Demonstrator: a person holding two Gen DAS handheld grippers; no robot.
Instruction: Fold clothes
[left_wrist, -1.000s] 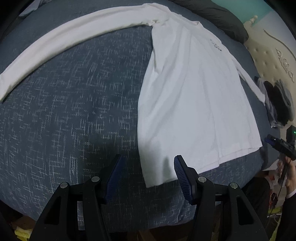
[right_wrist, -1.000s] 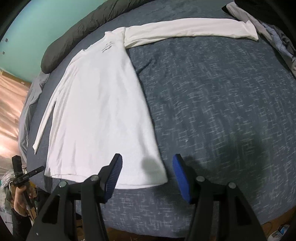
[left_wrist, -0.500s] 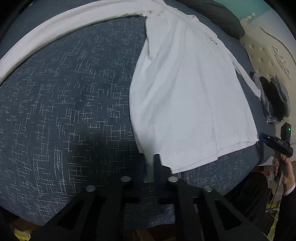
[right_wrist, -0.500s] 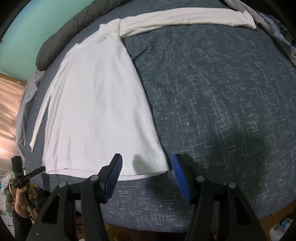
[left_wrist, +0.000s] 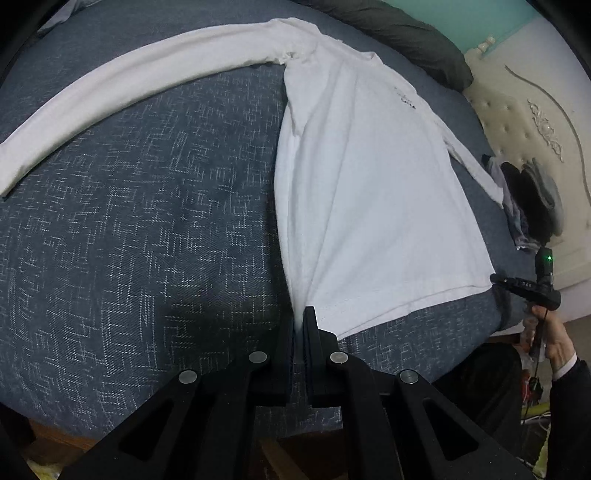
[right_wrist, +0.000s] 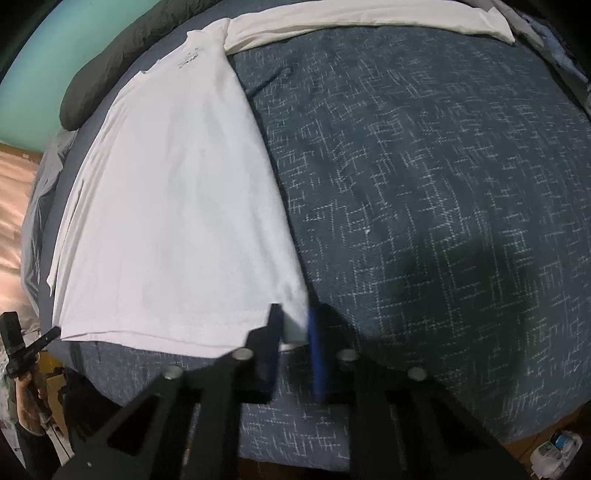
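Note:
A white long-sleeved shirt (left_wrist: 373, 192) lies flat on a dark blue patterned bedspread (left_wrist: 129, 229), hem toward me, one sleeve stretched far left. My left gripper (left_wrist: 300, 325) is shut on the shirt's near hem corner, which pulls up in creases. In the right wrist view the shirt (right_wrist: 177, 199) lies left of centre with a sleeve across the top. My right gripper (right_wrist: 295, 332) has its blue-padded jaws nearly closed around the shirt's other hem corner, a narrow gap still showing.
A dark bolster (left_wrist: 402, 33) lies along the far edge of the bed. A pile of dark clothes (left_wrist: 532, 199) sits by the cream headboard (left_wrist: 535, 110). The bed's near edge is just below both grippers. More clothes (right_wrist: 550, 40) lie at the far right corner.
Both grippers came down to the hem corners. The left closed on its corner half a second ago and has lifted it slightly. The right jaws have closed most of the way around theirs.

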